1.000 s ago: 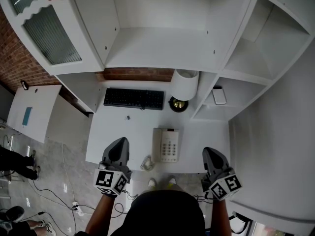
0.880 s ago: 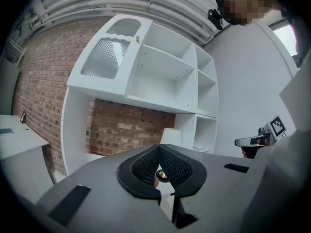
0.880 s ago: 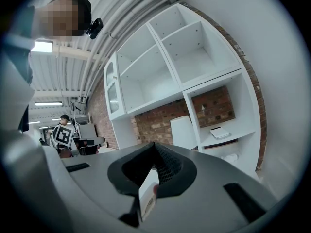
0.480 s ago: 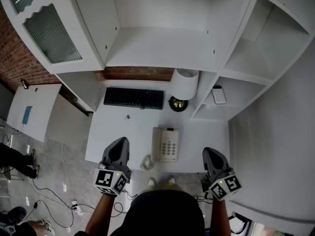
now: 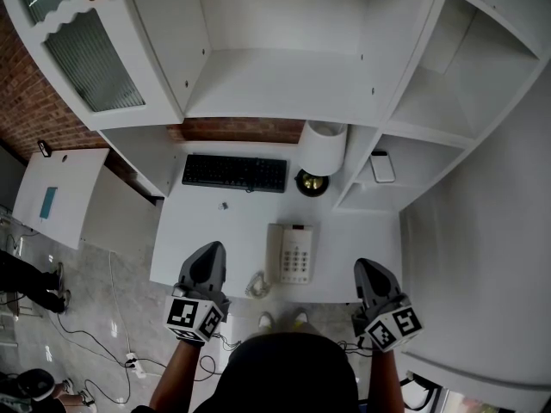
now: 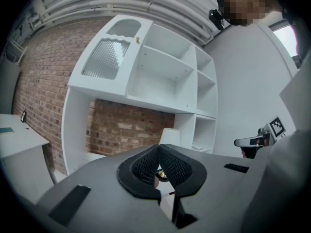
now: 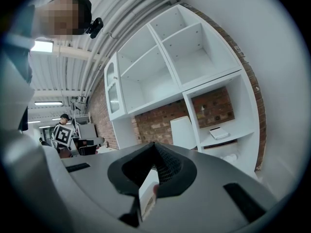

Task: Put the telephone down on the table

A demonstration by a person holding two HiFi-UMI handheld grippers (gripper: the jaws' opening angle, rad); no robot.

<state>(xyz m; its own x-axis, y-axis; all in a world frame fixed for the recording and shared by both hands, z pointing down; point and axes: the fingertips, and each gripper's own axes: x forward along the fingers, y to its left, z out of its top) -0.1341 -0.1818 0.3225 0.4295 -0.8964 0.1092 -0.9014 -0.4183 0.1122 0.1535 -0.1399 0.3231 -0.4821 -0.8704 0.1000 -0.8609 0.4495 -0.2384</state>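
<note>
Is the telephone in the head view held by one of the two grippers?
No, the telephone lies flat on the table, between the left gripper and the right gripper, touching neither.

My right tool has its jaws pressed together, nothing caught between them. Beyond them a white shelf unit stands against a brick wall. A white lampshade sits under it and a small flat box on a low shelf. My left tool shows at the far left.

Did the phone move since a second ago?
No. The telephone stays put on the table, just as near the lamp as before.
</note>
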